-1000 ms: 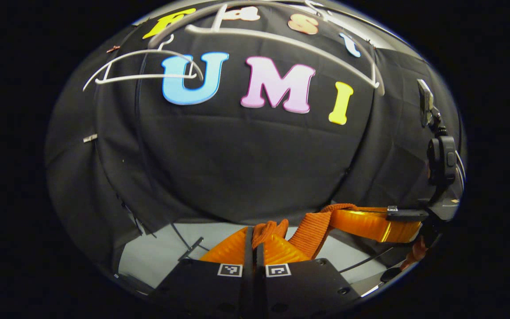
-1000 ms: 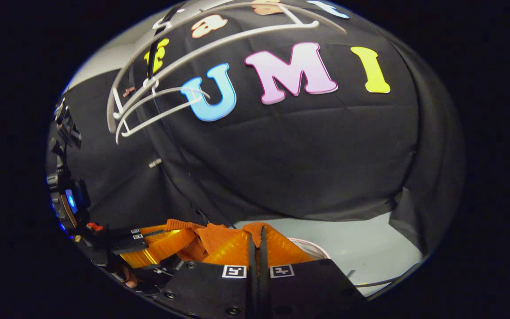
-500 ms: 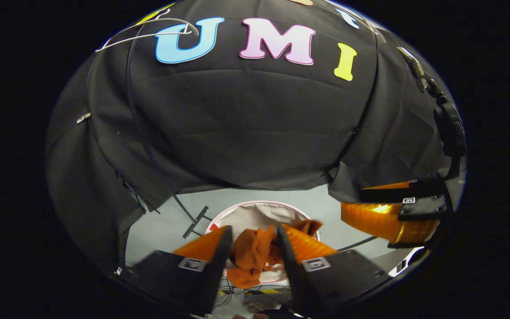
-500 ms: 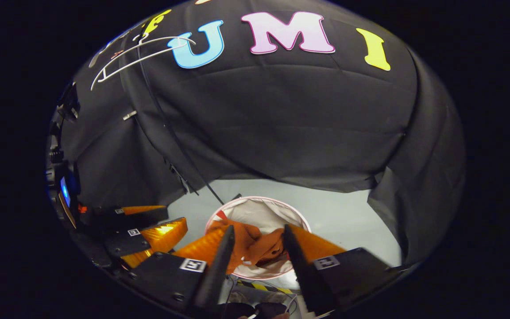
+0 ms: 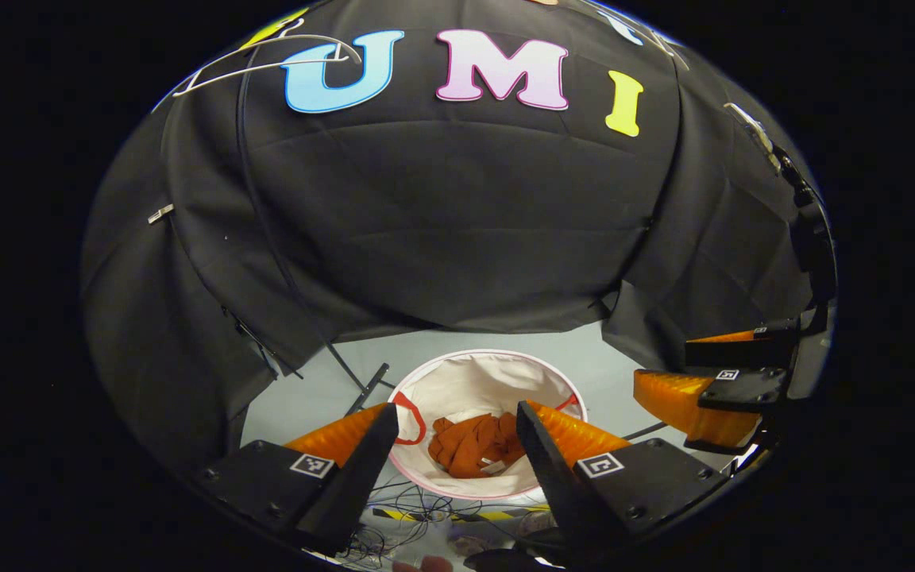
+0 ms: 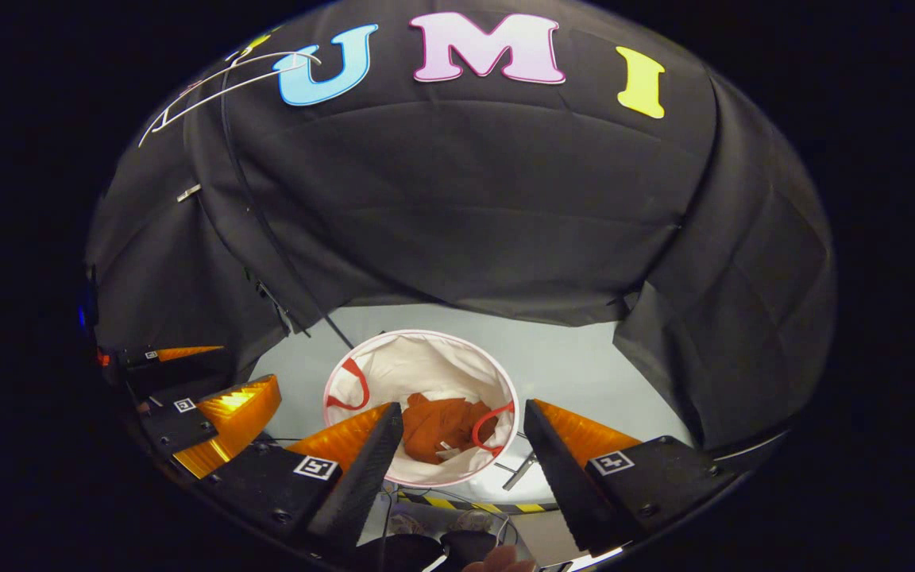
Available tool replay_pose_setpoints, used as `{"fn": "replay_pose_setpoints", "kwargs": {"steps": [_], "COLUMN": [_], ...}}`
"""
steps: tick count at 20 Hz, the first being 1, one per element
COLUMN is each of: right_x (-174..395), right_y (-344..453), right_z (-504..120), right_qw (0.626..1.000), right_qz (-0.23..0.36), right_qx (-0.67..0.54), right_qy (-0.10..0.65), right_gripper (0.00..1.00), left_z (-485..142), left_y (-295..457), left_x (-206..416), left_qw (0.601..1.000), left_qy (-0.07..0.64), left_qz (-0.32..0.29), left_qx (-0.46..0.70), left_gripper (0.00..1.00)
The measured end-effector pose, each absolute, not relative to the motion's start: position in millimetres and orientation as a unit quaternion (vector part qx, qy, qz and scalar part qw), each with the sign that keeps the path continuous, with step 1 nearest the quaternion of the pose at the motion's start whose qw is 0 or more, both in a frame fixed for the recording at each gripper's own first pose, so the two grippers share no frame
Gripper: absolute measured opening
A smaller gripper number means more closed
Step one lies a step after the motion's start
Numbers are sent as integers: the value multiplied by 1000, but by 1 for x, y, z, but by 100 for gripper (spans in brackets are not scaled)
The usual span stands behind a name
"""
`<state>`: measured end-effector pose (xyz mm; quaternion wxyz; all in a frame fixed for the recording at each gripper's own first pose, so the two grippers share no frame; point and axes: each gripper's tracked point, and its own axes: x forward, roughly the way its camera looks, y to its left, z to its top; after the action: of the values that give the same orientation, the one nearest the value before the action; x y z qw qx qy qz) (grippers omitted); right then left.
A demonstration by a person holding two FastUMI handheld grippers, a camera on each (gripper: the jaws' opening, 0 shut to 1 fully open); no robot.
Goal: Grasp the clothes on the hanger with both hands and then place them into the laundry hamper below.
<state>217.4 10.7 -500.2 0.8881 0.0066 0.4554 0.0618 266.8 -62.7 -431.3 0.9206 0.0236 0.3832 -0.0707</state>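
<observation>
1. Far left and high up, the bare white hanger hangs against the booth wall with nothing on it, so I judge the taking-down step is over.
2. My left gripper is spread wide and holds nothing; its two fingers frame the hamper below.
3. Between those fingers, the orange clothes lie crumpled at the bottom of the white hamper, clear of both my tools.
4. In the right gripper view, my right gripper is just as wide apart and empty, hovering over the same hamper with the clothes inside it.
5. I read this as the drop step finished: the garment sits fully inside, below the rim and near the red handles.
6. The next move, as I judge it, calls only for lifting both grippers up and away, keeping the fingers clear of the hamper's rim and handles so nothing gets snagged or tipped.
</observation>
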Motion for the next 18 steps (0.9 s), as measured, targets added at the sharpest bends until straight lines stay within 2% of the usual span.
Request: {"fn": "replay_pose_setpoints", "kwargs": {"steps": [8, 18], "right_x": [217, 202], "right_y": [19, 32], "right_z": [-408, -254], "right_qw": [923, 966], "right_qz": [51, 17], "right_qx": [23, 39], "right_qy": [380, 254], "right_gripper": [98, 99], "left_z": [-353, -219], "left_y": [-44, -20], "left_x": [253, 220], "left_qw": [950, 980], "left_qy": [305, 187], "left_qz": [-58, -63], "left_qx": [18, 3], "left_gripper": [95, 95]}}
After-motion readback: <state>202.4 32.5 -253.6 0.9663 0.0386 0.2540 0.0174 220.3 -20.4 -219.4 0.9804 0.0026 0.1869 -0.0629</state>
